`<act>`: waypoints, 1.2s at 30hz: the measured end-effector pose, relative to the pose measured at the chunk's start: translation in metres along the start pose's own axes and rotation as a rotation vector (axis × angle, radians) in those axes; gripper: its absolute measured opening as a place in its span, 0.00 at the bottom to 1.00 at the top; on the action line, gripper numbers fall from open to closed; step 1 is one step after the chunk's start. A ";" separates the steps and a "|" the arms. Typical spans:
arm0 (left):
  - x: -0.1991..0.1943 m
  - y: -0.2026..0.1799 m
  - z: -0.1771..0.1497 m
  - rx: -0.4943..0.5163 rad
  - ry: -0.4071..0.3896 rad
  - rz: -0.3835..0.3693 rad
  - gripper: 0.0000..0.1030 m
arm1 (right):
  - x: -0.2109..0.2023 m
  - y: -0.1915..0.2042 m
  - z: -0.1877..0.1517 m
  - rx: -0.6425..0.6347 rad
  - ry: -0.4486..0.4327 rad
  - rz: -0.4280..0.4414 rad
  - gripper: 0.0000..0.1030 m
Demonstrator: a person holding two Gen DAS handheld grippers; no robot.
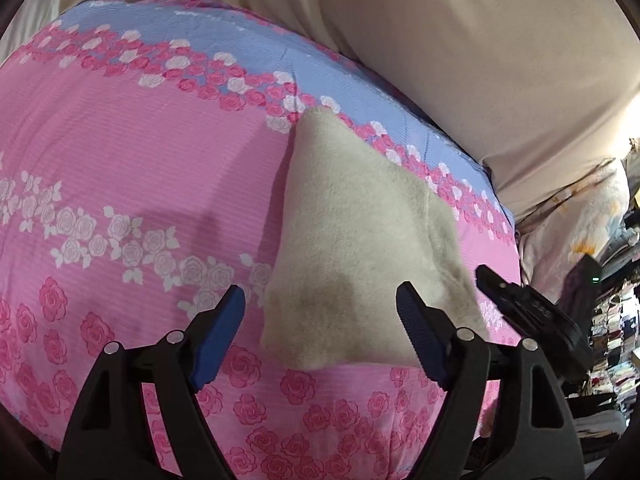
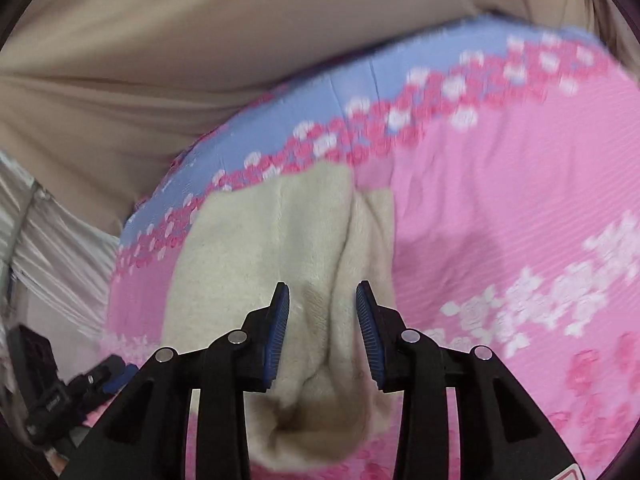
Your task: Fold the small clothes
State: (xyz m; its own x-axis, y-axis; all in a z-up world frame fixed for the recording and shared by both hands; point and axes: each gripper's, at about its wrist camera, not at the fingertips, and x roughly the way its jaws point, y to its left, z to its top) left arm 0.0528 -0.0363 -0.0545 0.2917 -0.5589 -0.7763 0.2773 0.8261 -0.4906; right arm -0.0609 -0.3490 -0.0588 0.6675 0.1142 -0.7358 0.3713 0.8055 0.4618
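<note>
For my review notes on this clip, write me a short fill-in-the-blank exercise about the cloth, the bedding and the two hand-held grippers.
1. The beige fleece cloth lies on a floral bedsheet whose main colour is ____.
2. The sheet's far border band is coloured ____.
3. The pads of the left hand-held gripper and of the right hand-held gripper are coloured ____.
4. The left hand-held gripper's jaws stand ____, gripping nothing.

Missing words: pink; blue; blue; open

A cream fleecy cloth [image 1: 352, 240] lies folded, bunched along one edge.
</note>
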 end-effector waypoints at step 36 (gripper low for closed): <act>0.042 0.037 -0.039 0.222 0.125 0.062 0.22 | 0.043 0.003 -0.004 0.024 0.173 0.051 0.13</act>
State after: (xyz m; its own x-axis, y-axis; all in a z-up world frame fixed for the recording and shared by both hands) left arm 0.0396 -0.0260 -0.1206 0.2024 -0.4831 -0.8518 0.4609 0.8145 -0.3524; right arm -0.0337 -0.3397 -0.0911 0.5657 0.2543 -0.7844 0.3562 0.7825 0.5106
